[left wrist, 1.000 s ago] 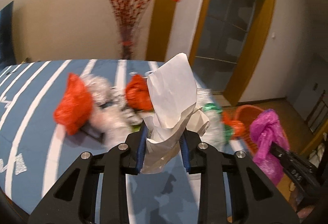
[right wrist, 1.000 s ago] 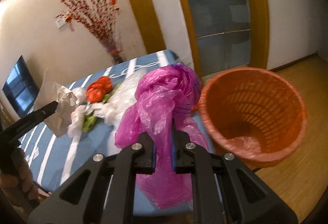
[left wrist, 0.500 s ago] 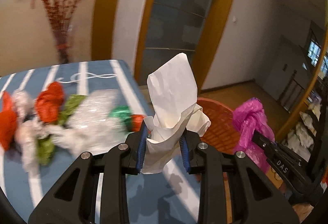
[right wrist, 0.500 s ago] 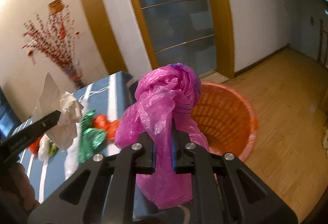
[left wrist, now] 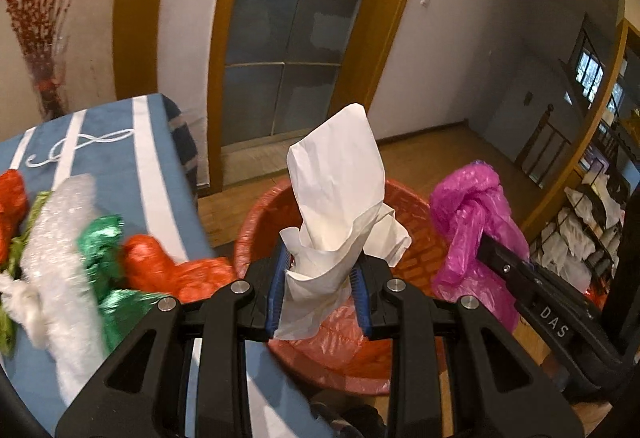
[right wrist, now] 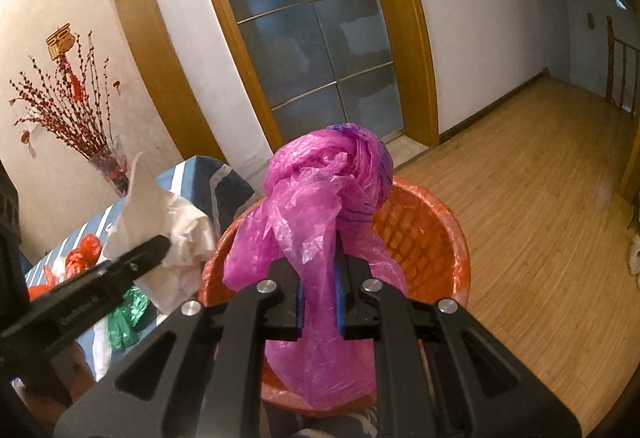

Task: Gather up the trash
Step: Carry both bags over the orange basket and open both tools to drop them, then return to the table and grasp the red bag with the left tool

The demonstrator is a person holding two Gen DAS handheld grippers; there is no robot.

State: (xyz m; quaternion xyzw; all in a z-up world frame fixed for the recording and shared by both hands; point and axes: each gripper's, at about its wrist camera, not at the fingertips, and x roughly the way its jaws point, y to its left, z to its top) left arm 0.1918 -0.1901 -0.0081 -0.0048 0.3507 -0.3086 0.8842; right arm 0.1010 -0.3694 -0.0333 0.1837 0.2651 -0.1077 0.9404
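Above the orange basket: both grippers carry trash

Over the orange basket point(left wrist: 416, 205), the left gripper point(left wrist: 320, 290) pinches crumpled white paper point(left wrist: 340, 197). Beside it, the right gripper point(right wrist: 320, 290) is clamped nearly closed on a pink plastic bag point(right wrist: 320, 193). More bags point(left wrist: 132, 262) lie on the blue striped table point(left wrist: 112, 153) beside the basket.

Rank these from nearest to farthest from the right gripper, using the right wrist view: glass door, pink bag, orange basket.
1. pink bag, clamped in the right gripper.
2. orange basket, just beyond and below.
3. glass door, on the far wall.
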